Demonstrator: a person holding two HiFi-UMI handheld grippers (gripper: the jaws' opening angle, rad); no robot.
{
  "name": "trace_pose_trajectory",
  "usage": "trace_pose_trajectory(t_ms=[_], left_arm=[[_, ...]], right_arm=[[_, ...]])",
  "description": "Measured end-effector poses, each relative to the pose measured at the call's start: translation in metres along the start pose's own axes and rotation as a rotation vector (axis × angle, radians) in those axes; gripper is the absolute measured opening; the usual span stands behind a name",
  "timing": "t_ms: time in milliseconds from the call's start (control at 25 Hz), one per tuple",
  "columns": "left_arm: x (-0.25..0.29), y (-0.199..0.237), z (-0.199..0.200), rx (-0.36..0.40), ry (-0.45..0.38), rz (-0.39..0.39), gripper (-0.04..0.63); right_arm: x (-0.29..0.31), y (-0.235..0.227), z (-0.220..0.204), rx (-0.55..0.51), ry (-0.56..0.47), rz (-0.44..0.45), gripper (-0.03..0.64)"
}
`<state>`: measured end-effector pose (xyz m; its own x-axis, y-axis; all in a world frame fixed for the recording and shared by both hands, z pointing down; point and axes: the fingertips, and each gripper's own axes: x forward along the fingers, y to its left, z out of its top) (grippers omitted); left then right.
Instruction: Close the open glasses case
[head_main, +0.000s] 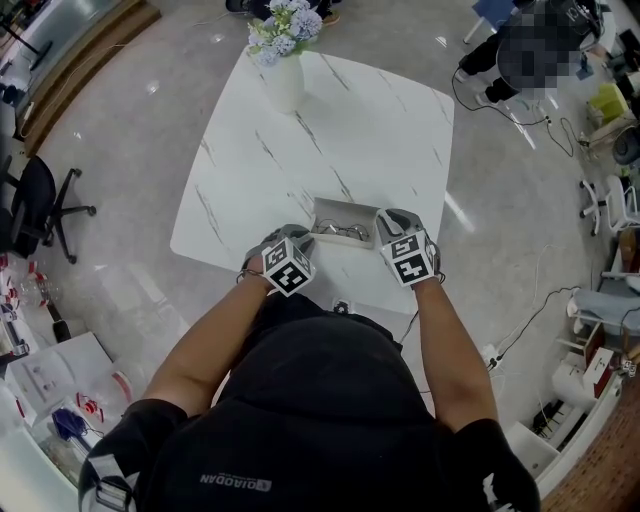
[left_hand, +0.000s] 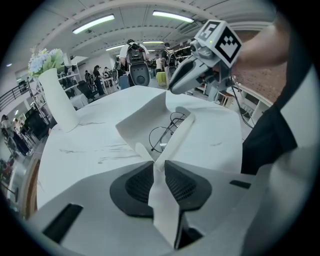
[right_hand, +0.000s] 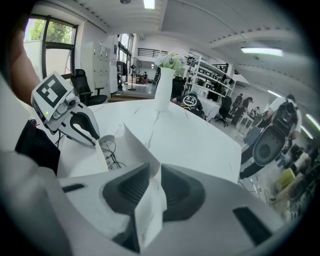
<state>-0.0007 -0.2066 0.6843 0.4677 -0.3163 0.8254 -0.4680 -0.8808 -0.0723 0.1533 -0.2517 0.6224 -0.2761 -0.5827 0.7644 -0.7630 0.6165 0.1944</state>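
An open white glasses case (head_main: 334, 213) lies near the front edge of the white marble table (head_main: 350, 130), with thin-rimmed glasses (head_main: 341, 233) inside. My left gripper (head_main: 301, 235) holds the case's left end and my right gripper (head_main: 386, 220) holds its right end. In the left gripper view the left gripper (left_hand: 157, 167) is shut on a white flap of the case (left_hand: 145, 120); the glasses (left_hand: 166, 133) lie beyond, with the right gripper (left_hand: 192, 75) at the far end. In the right gripper view the right gripper (right_hand: 154, 181) is shut on the case wall (right_hand: 137, 145).
A white vase with pale flowers (head_main: 283, 62) stands at the table's far edge. A black office chair (head_main: 40, 205) is on the floor at left. A person (head_main: 520, 60) sits at the far right, with cables and cluttered shelves nearby.
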Motion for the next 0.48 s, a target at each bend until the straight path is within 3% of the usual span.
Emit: trace_pose_trajectory(t_ms=[480], left_arm=[[0.000, -0.003, 0.000, 0.005, 0.004, -0.005, 0.074]], right_arm=[[0.016, -0.002, 0.000, -0.171, 0.063, 0.004, 0.067]])
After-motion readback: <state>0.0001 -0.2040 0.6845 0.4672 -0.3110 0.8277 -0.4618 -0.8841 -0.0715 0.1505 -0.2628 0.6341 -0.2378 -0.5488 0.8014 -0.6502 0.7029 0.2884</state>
